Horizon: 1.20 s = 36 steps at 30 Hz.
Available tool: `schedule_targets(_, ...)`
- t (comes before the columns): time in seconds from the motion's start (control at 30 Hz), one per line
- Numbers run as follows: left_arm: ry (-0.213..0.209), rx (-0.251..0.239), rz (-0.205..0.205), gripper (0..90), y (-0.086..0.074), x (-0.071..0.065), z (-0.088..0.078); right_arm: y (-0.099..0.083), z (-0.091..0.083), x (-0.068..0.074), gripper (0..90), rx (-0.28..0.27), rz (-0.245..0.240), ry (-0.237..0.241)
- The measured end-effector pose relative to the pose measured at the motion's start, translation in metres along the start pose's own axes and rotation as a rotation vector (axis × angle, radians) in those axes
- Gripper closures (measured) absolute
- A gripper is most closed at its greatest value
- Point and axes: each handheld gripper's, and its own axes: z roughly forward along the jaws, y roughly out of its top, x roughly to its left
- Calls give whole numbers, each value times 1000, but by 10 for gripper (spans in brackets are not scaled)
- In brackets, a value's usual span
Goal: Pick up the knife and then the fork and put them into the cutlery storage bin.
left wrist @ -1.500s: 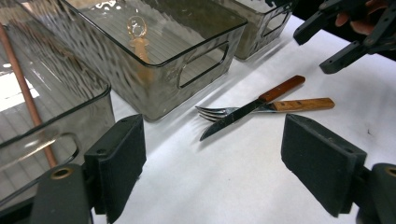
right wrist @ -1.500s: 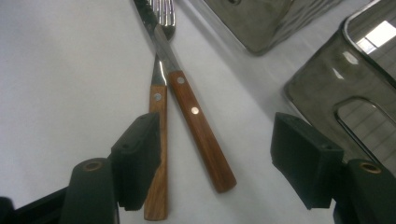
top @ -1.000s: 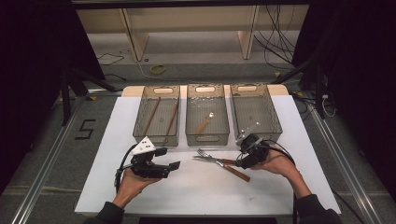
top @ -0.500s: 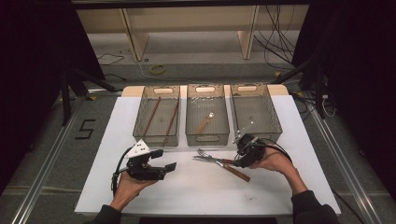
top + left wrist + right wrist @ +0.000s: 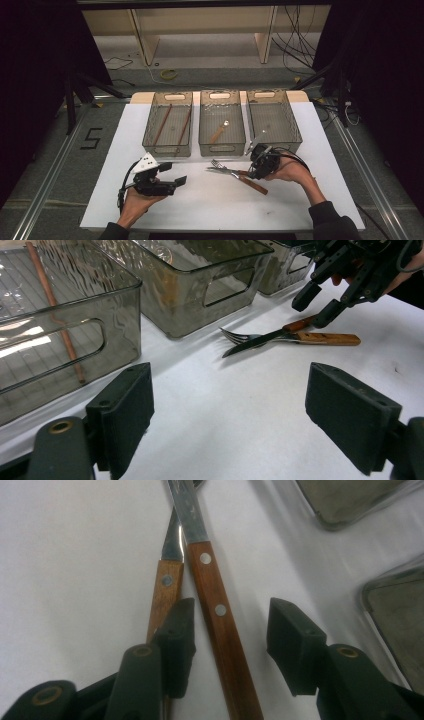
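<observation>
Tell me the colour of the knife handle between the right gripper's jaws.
Reddish-brown wood with silver rivets on the knife handle, clearest in the right gripper view.

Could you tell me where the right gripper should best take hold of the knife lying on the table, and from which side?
Probably on the knife's wooden handle, from above, jaws astride its width. The right gripper, whose jaws have just been closing, already has that handle between its open pads. The fork's handle lies close alongside by one pad, so the jaws should stay clear of it.
</observation>
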Motion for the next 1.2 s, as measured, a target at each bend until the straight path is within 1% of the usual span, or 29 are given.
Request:
schedule_targets(0.07, 5, -1, 10, 189, 0, -1, 0, 0, 2, 0, 578, 6, -14, -3)
schedule_targets(0.1, 4, -1, 8, 189, 0, -1, 0, 0, 2, 1, 584, 17, -7, -4)
schedule_targets(0.17, 6, 1, 5, 189, 0, 0, 1, 1, 4, 0, 599, 14, -23, -2)
schedule_targets(0.2, 7, 6, 9, 189, 0, 0, 1, 2, 5, 1, 605, 24, -18, 0)
schedule_targets(0.27, 5, 8, 9, 189, 0, -1, 1, 3, 8, 1, 619, 33, -33, -2)
schedule_targets(0.3, 5, 7, 12, 189, 0, -2, 2, 3, 9, 2, 622, 39, -27, 0)
schedule_targets(0.33, 3, 7, 11, 189, 0, -2, 2, 3, 9, 1, 635, 35, -35, -2)
schedule_targets(0.37, 4, 14, 14, 189, -1, -2, 2, 3, 8, 1, 647, 38, -30, 1)
schedule_targets(0.43, 7, 16, 20, 190, -2, -3, 2, 3, 9, 1, 663, 39, -44, 2)
schedule_targets(0.5, 7, 13, 18, 191, -2, -3, 1, 3, 8, 2, 680, 46, -34, 6)
schedule_targets(0.57, 11, 13, 23, 192, -2, -2, -1, 4, 8, 3, 695, 46, -42, 5)
schedule_targets(0.6, 12, 11, 18, 193, -2, -2, -1, 4, 9, 2, 698, 41, -54, 4)
schedule_targets(0.67, 12, 13, 19, 194, -2, -2, 0, 4, 9, 3, 704, 47, -50, 8)
schedule_targets(0.77, 9, 11, 22, 196, -2, -3, 1, 5, 9, 5, 717, 58, -67, 4)
schedule_targets(0.8, 10, 15, 26, 196, -2, -3, 1, 5, 9, 5, 723, 55, -94, -1)
schedule_targets(0.83, 11, 16, 28, 196, -3, -3, 1, 6, 9, 7, 730, 64, -92, -5)
schedule_targets(0.87, 12, 15, 29, 197, -2, -3, 1, 6, 9, 8, 740, 65, -108, -9)
schedule_targets(0.93, 13, 11, 27, 198, -2, -2, 0, 7, 9, 10, 762, 73, -125, -12)
schedule_targets(1.0, 13, 12, 25, 199, -3, -2, 0, 7, 9, 11, 765, 75, -131, -14)
schedule_targets(1.13, 12, 16, 36, 200, -3, -3, 1, 7, 9, 11, 768, 73, -140, -19)
schedule_targets(1.2, 13, 16, 36, 201, -3, -3, 1, 7, 9, 11, 769, 72, -138, -16)
